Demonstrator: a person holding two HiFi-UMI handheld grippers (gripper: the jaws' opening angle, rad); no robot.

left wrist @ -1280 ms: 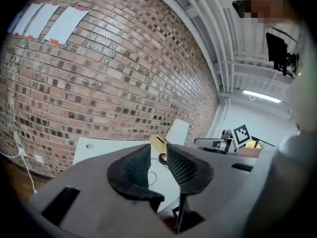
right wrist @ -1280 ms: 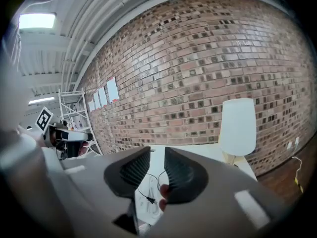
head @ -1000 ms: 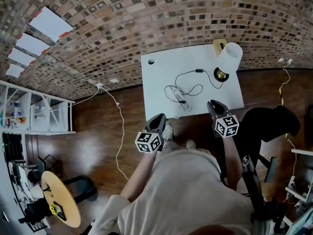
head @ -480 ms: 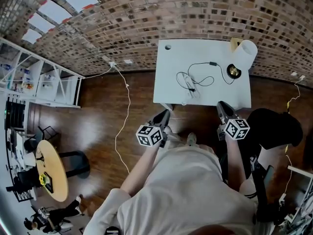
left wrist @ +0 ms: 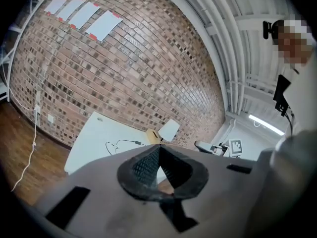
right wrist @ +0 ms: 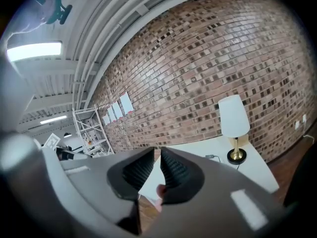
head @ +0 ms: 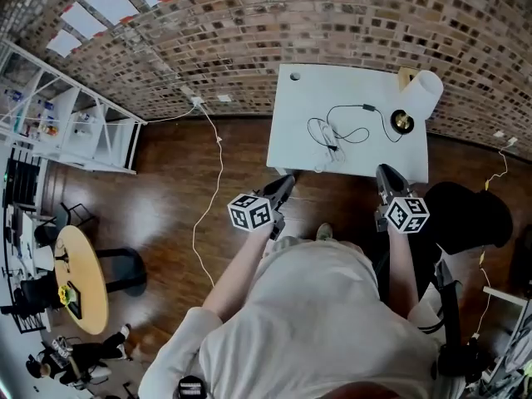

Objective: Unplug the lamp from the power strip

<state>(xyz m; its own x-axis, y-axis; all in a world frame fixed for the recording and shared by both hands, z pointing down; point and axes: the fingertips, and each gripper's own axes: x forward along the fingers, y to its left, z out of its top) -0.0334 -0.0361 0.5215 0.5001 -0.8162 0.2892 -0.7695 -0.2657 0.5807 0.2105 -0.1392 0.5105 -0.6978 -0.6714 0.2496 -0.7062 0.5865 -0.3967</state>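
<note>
A white-shaded lamp (head: 422, 95) with a brass base stands at the far right corner of the white table (head: 299, 131). Its black cord (head: 359, 126) loops to the power strip (head: 327, 150) near the table's front edge. Both grippers hover over the floor, short of that edge. My left gripper (head: 287, 181) (left wrist: 159, 145) has its tips touching, with nothing between them. My right gripper (head: 384, 173) (right wrist: 158, 148) has just been closing; a narrow gap remains and nothing is in it. The right gripper view shows the lamp (right wrist: 234, 117) ahead to the right.
A white cable (head: 209, 191) runs across the wooden floor from a wall socket (head: 197, 100). A white shelving rack (head: 58, 127) stands at the left, a round yellow table (head: 81, 281) lower left, and a black chair (head: 465, 210) right of the table.
The head view has swung, so the table now sits further right and the shelving shows more. The left gripper has rolled. Both grippers have shifted slightly and stay short of the table's edge.
</note>
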